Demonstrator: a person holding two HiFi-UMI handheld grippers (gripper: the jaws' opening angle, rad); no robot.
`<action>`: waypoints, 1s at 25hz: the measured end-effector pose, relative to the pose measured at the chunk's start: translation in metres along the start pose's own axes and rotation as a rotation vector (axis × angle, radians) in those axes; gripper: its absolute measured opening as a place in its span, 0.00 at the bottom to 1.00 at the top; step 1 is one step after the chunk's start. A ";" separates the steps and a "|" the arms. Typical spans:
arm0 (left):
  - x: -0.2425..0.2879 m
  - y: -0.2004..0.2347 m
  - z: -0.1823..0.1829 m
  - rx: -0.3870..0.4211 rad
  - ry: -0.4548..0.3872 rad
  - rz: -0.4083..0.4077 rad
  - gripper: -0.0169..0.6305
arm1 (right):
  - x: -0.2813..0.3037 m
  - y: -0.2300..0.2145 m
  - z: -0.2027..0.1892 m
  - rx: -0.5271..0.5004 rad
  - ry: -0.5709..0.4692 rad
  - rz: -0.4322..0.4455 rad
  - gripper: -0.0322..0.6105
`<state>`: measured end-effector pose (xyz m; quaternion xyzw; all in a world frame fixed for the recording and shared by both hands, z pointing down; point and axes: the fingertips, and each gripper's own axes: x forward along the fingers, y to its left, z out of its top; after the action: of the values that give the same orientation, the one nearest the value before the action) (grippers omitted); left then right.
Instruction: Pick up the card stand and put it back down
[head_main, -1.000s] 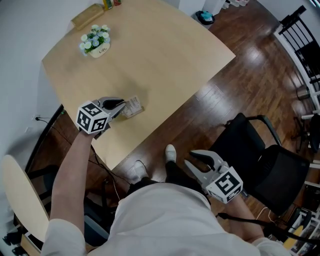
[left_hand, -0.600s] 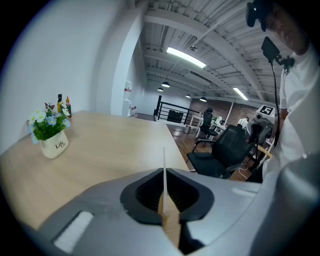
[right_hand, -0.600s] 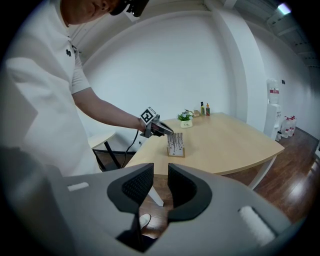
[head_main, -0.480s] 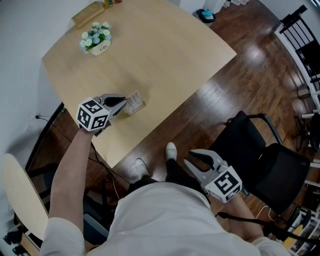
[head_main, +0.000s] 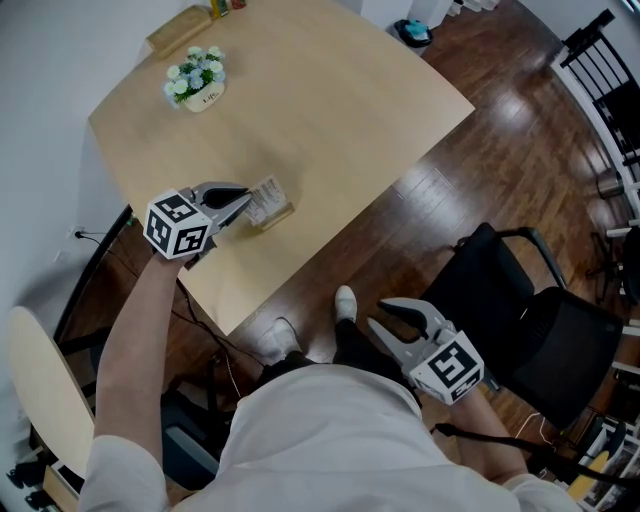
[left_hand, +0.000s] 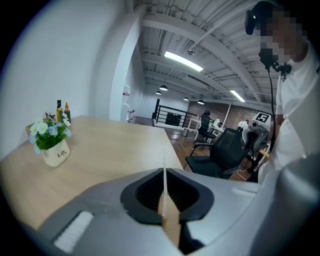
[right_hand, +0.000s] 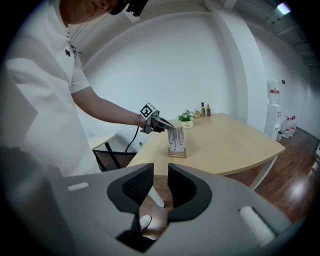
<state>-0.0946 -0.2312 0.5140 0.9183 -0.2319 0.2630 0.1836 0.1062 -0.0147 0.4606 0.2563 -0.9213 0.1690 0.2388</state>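
Note:
The card stand, a printed card upright in a small wooden base, is near the left front edge of the pale wooden table. My left gripper is shut on the card from the left. In the left gripper view the card shows edge-on, pinched between the two dark pads of the left gripper. The right gripper view shows the stand with its base at table level; I cannot tell whether it is off the surface. My right gripper hangs open and empty beside my hip, over the floor, its pads apart.
A small white pot of flowers stands at the table's far left, with a wooden box and bottles beyond it. A black office chair is at my right, a pale round chair at my left. Dark wooden floor surrounds the table.
The left jaws have closed onto the card. The left gripper and the stand have shifted slightly away from me. The right gripper has stayed put.

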 end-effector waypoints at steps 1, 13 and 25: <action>-0.002 0.000 0.002 0.001 -0.004 -0.001 0.05 | 0.000 0.000 0.001 0.001 -0.001 0.001 0.20; -0.050 -0.010 0.043 -0.014 -0.134 -0.011 0.05 | 0.007 0.006 0.013 -0.035 -0.013 0.021 0.20; -0.151 -0.030 0.047 -0.013 -0.277 0.094 0.05 | 0.030 0.019 0.032 -0.109 -0.018 0.084 0.20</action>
<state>-0.1740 -0.1780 0.3841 0.9327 -0.2995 0.1405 0.1435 0.0618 -0.0251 0.4468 0.2057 -0.9411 0.1262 0.2368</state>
